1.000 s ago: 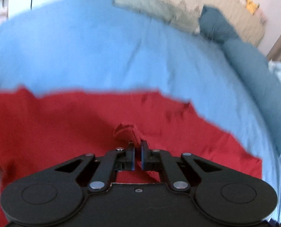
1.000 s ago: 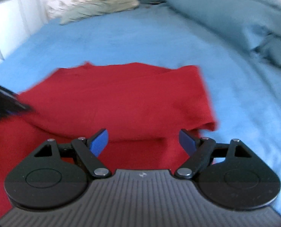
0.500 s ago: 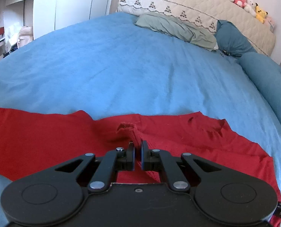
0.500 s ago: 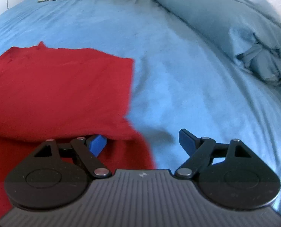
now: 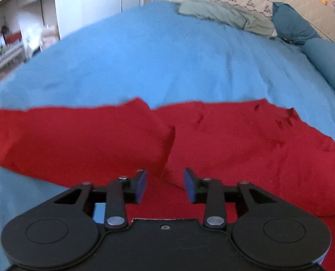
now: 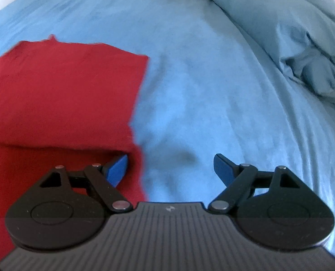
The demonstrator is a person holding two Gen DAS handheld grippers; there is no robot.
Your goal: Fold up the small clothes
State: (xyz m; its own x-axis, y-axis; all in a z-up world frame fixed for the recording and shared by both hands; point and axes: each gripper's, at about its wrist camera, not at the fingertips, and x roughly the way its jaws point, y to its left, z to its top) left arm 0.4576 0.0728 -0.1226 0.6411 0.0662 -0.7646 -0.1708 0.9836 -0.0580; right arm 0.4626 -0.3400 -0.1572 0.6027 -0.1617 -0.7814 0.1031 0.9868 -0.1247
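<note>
A red garment (image 5: 223,140) lies on the blue bed sheet (image 5: 167,56), with a folded flap (image 5: 88,140) laid over its left part. My left gripper (image 5: 165,186) is open and empty, just above the garment near the flap's edge. In the right wrist view the same red garment (image 6: 61,90) fills the left side, folded over with a straight right edge. My right gripper (image 6: 170,169) is wide open and empty at the garment's right edge; its left finger (image 6: 117,169) sits by the fold, its right finger (image 6: 223,169) over bare sheet.
A teal bolster (image 5: 325,63) and a grey-green pillow (image 5: 226,15) lie at the head of the bed. A bunched light-blue duvet (image 6: 291,45) lies along the right side. White shelves (image 5: 20,33) stand left of the bed.
My left gripper has opened and let go of the pinched red cloth, which now lies as a folded flap. My right gripper stays open at the garment's right edge.
</note>
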